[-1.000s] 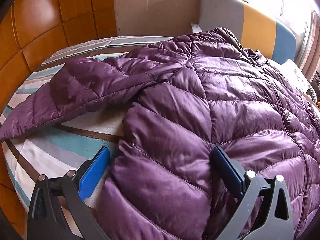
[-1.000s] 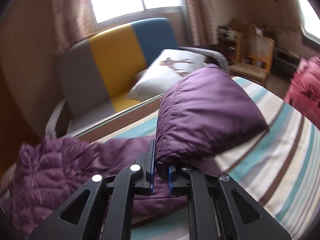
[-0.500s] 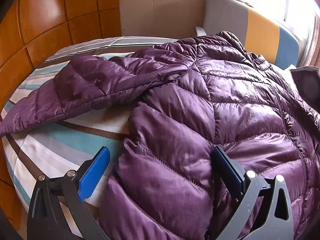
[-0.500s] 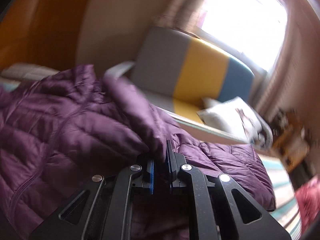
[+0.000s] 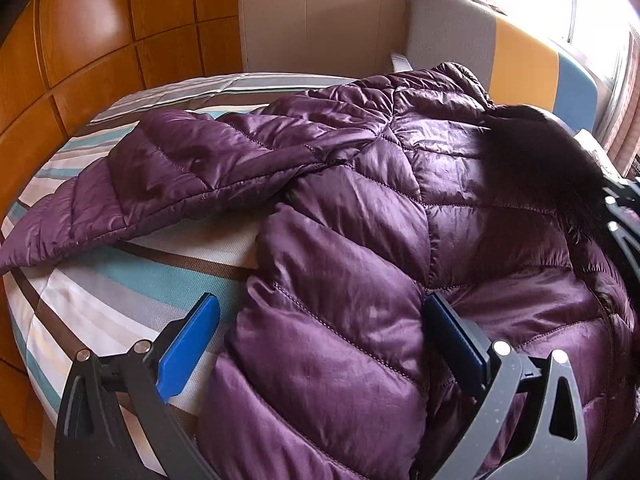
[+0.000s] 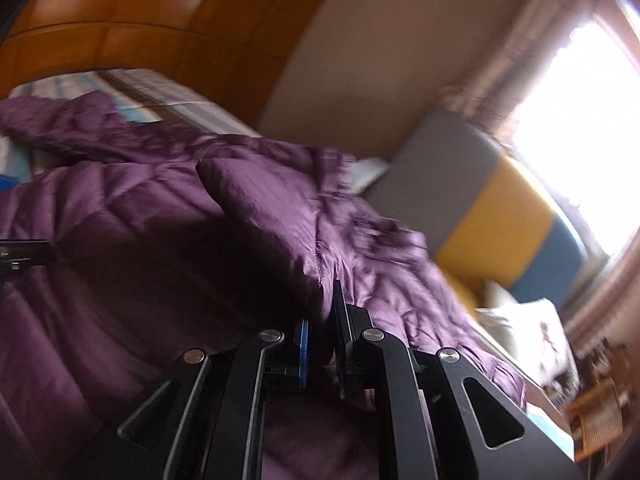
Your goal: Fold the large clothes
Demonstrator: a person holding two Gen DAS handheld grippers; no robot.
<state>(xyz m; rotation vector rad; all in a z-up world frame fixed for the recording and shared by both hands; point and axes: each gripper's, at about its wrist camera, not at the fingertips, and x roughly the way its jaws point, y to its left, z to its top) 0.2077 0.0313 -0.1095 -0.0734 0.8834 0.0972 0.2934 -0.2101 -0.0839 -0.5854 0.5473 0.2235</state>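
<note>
Jacket, purple and quilted, lies spread over the striped bedsheet, filling the middle and right of the left wrist view; its hem edge runs up between the pads of the left gripper, whose jaws stand wide apart, one blue pad over bare sheet and the other against the padded fabric, gripping nothing; one sleeve stretches out to the left, its cuff lying close to the edge of the bed, with bare striped sheet between sleeve and hem; beyond the sleeve stands the wooden headboard, and beyond the jacket's far edge a grey, yellow and blue sofa under a bright window. At the right border of that view a dark fold of the jacket hangs raised beside the black frame of the right gripper; in the right wrist view, which is blurred, its jaws are pinched closed on that fold, a corner of which juts up and left above the jacket's body; a white cushion lies on the sofa.
</note>
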